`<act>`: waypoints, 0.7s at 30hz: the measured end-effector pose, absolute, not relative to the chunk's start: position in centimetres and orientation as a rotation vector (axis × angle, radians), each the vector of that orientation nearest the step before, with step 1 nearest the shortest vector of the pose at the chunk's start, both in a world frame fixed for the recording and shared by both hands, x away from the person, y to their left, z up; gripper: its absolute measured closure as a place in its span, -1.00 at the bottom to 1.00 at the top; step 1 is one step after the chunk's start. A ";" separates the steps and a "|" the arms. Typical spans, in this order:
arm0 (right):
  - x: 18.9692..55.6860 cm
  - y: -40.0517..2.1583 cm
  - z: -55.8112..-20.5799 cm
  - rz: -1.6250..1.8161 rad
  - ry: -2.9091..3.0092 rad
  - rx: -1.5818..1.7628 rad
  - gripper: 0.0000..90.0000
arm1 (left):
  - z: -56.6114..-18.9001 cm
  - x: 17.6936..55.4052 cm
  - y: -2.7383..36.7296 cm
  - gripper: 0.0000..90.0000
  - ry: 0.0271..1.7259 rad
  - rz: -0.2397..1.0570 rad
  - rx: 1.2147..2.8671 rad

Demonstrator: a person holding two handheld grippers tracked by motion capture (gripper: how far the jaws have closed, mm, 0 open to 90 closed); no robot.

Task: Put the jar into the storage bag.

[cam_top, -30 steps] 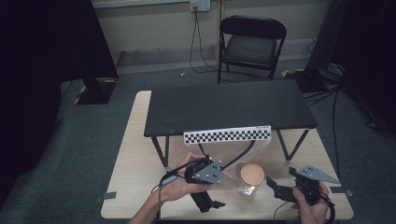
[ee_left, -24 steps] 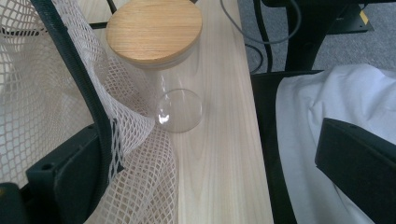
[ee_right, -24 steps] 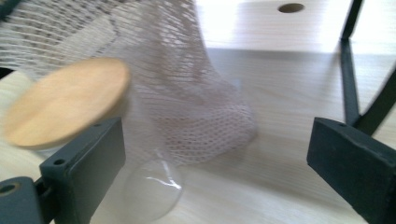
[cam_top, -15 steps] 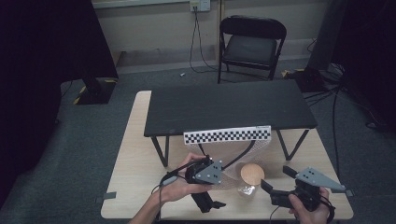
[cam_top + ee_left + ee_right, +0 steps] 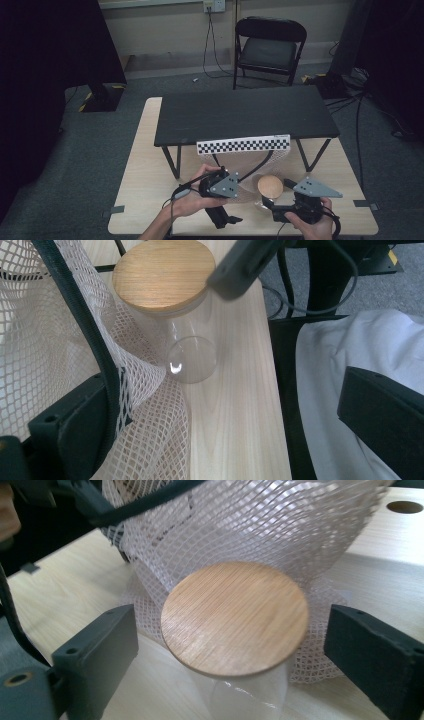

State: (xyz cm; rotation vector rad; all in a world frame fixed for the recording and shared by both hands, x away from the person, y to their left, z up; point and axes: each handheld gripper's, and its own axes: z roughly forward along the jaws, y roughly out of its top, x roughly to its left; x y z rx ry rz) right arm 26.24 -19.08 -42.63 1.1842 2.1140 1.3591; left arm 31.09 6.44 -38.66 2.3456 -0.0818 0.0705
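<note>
A clear glass jar with a round wooden lid (image 5: 270,186) (image 5: 162,272) (image 5: 235,617) stands upright near the front of the wooden table (image 5: 145,170). A white mesh bag with a black rim (image 5: 248,176) (image 5: 35,340) (image 5: 240,525) lies against its far-left side. My right gripper (image 5: 277,195) (image 5: 235,655) is open, one jaw on each side of the lid and neither touching it. My left gripper (image 5: 240,187) (image 5: 230,420) is open too, to the left of the jar. The bag's rim and netting drape over its left finger (image 5: 75,425).
A low black table (image 5: 245,115) stands on the wooden table behind the jar, with a checkerboard strip (image 5: 243,145) on its front edge. The wooden table's front edge is just below both hands. A folding chair (image 5: 270,50) stands on the floor beyond.
My right gripper has moved left and forward so that its jaws now flank the jar's lid. The left gripper and the bag have stayed where they were.
</note>
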 end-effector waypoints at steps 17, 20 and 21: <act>27.9 -17.8 -44.3 1.257 2.177 1.205 -0.52 | -38.8 31.2 6.4 -0.99 -0.081 0.066 2.342; 27.9 -17.9 -44.3 1.253 2.171 1.202 -0.48 | -38.8 31.2 6.4 -0.99 -0.082 0.065 2.339; 27.9 -18.0 -44.3 1.251 2.166 1.195 -0.47 | -38.8 31.2 6.4 -0.99 -0.079 0.065 2.339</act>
